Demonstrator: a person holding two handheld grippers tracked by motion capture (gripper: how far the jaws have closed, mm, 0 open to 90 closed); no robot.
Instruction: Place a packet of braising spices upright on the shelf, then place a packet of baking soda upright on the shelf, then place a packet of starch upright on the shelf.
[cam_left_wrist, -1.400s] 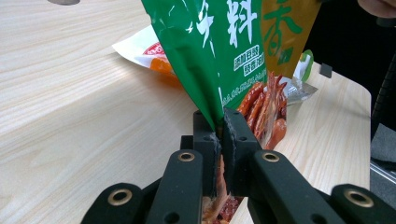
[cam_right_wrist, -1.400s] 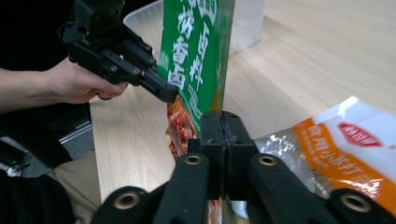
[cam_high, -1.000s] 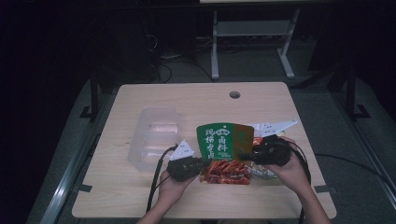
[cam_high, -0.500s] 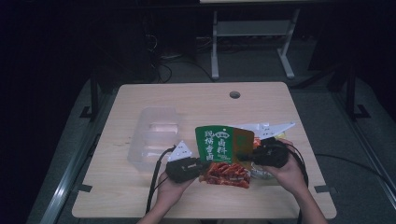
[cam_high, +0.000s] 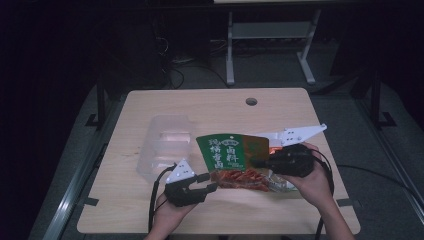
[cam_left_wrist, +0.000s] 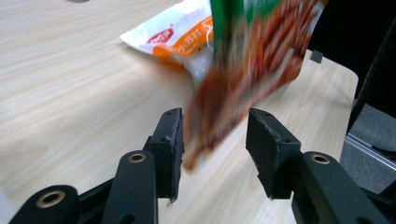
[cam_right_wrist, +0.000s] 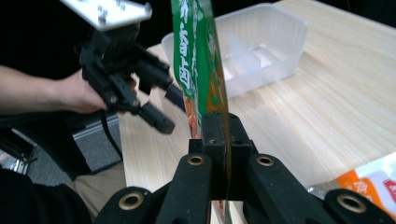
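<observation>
A green and red snack packet (cam_high: 230, 155) hangs on edge above the table, and my right gripper (cam_high: 256, 163) is shut on its right edge. In the right gripper view the jaws (cam_right_wrist: 219, 126) pinch the thin packet (cam_right_wrist: 196, 51) edge-on. My left gripper (cam_high: 212, 183) sits at the packet's lower left corner, and its jaws have just been opening. In the left gripper view that gripper (cam_left_wrist: 215, 140) stands open. The packet's blurred red corner (cam_left_wrist: 252, 60) hangs between the pads, close to the left one and not pinched.
A clear plastic divided container (cam_high: 165, 145) stands left of the packet on the wooden table (cam_high: 200, 105). An orange and white packet (cam_left_wrist: 177, 35) lies flat on the table under the right hand. The table has a round cable hole (cam_high: 251, 101) at the back.
The left gripper has let go of the packet's lower corner, its jaws have parted and it has drawn back to the left. The right gripper has closed on the packet and lifted it a little.
</observation>
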